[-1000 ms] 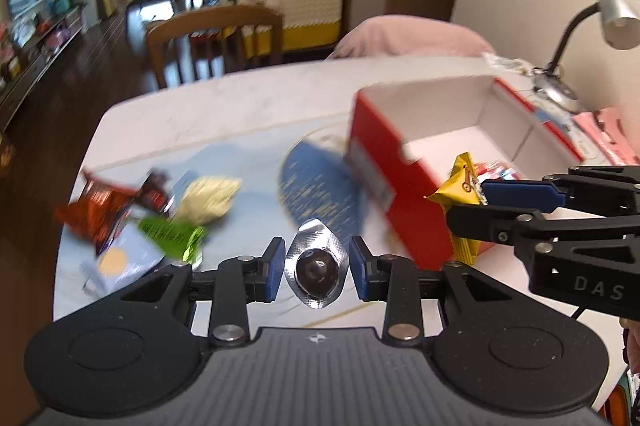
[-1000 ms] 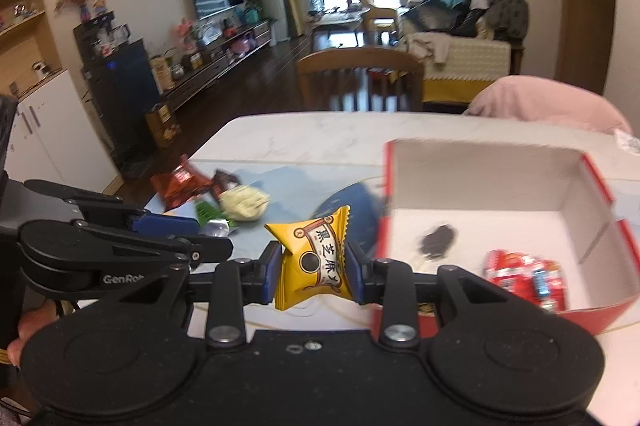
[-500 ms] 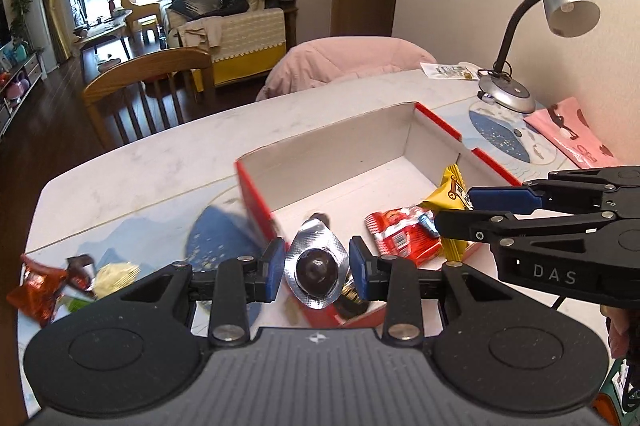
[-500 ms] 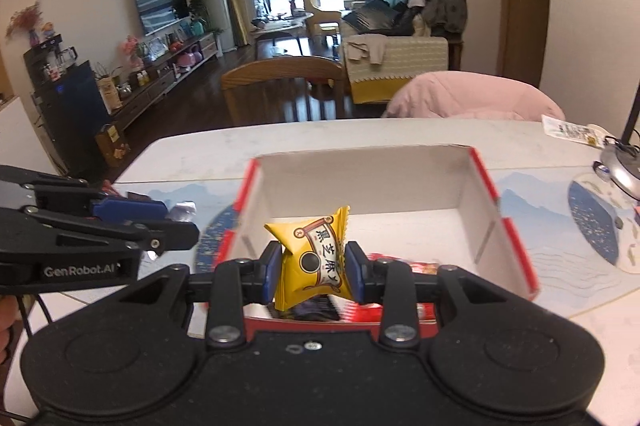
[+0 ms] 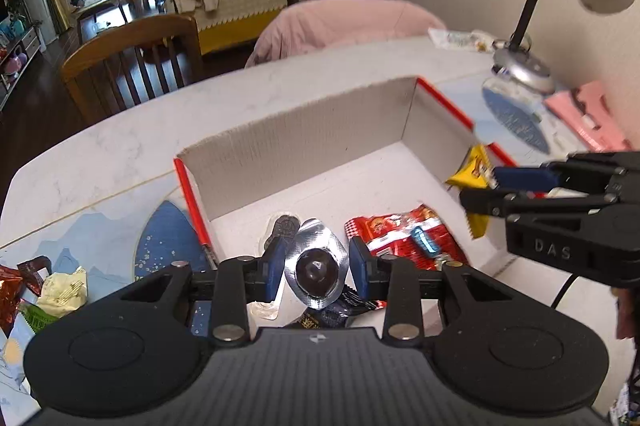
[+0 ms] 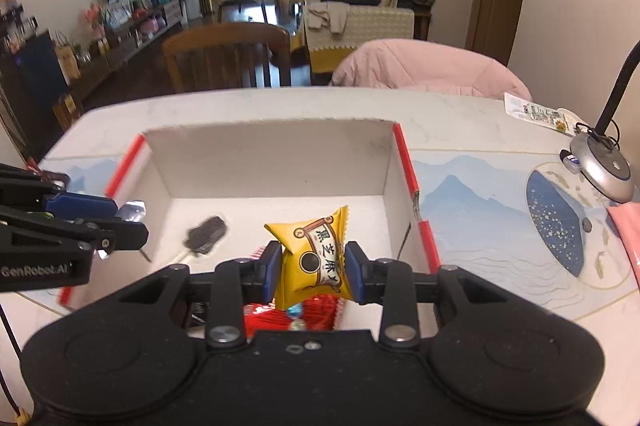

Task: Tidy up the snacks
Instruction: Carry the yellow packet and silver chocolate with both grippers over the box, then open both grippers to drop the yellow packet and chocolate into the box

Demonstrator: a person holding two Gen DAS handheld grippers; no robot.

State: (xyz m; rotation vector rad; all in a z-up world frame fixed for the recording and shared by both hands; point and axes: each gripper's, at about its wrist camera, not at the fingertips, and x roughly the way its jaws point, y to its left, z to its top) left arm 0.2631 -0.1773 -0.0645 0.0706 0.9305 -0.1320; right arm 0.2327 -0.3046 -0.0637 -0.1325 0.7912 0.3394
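Left wrist view: left tongs (image 5: 316, 268) clamp a foil-wrapped chocolate (image 5: 316, 268) above the red box (image 5: 312, 130); right tongs (image 6: 312, 268) pinch a yellow snack packet (image 6: 314, 256).

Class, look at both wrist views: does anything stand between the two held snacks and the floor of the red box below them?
No lid or wall blocks either. Under the yellow sesame candy packet in the right gripper lies a red snack bag. The silver foil sweet in the left gripper hangs over dark wrappers in the open red cardboard box.
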